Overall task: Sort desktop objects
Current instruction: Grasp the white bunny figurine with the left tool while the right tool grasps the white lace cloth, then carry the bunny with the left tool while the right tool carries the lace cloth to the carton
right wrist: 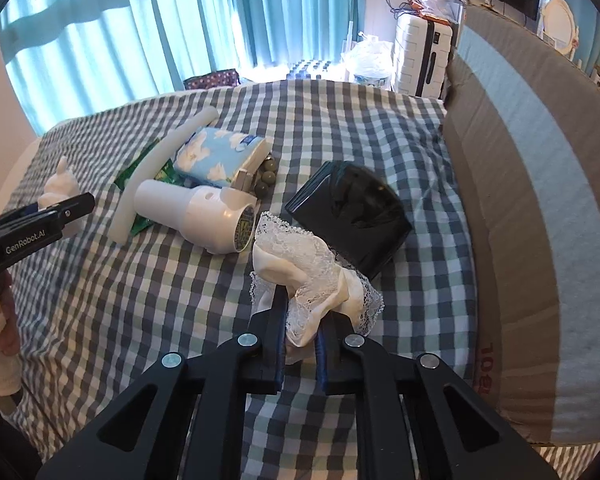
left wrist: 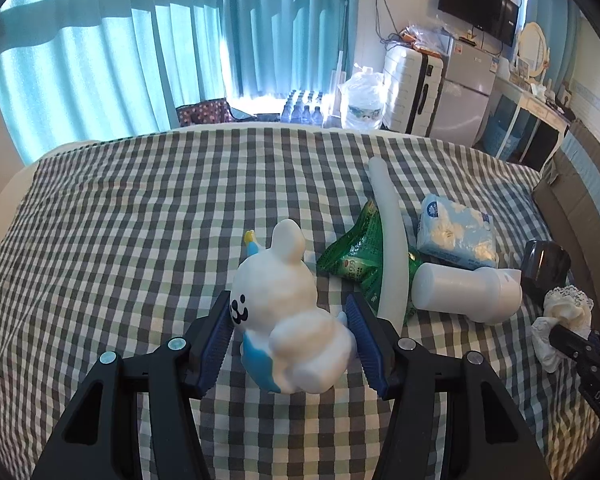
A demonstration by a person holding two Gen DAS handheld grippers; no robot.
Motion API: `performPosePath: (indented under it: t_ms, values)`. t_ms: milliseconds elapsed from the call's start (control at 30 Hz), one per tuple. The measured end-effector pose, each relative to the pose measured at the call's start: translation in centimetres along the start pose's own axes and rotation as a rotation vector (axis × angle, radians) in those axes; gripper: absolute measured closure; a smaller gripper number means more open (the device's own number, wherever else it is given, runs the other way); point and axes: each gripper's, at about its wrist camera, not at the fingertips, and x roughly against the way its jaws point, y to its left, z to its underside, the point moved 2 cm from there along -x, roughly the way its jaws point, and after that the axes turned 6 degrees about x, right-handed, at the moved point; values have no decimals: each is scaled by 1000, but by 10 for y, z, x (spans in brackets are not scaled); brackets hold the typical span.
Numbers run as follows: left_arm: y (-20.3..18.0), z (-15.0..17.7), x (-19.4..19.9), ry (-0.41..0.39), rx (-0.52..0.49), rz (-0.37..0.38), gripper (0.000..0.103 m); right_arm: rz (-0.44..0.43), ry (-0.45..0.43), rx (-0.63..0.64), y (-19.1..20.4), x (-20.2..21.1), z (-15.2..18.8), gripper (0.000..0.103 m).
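Observation:
My left gripper (left wrist: 290, 332) is shut on a white rabbit figurine (left wrist: 288, 304) with a blue base, held over the checked bedspread (left wrist: 140, 220). My right gripper (right wrist: 302, 320) is shut on a white lace cloth (right wrist: 308, 272), also seen at the right edge of the left wrist view (left wrist: 560, 316). On the bed lie a white bottle (right wrist: 196, 212), a green snack packet (left wrist: 352, 256), a long white foam tube (left wrist: 390, 240), a blue tissue pack (right wrist: 220, 156) and a black box (right wrist: 352, 208).
A cardboard box (right wrist: 540, 240) with grey and pale blue bands stands along the bed's right side. Dark beads (right wrist: 266, 178) lie by the tissue pack. Beyond the bed are teal curtains, water bottles, a white suitcase (left wrist: 412, 88) and a small fridge.

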Motion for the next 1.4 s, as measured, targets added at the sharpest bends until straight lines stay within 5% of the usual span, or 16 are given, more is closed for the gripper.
performPosePath:
  t_ms: [767,1400]
  values:
    - [10,-13,87,-158,-12,-1,45,-26,-116,74,26,40,-18,92]
    - [12,-22,154,-234,48,-40,45,-39,-330,112,41,119,-39,92]
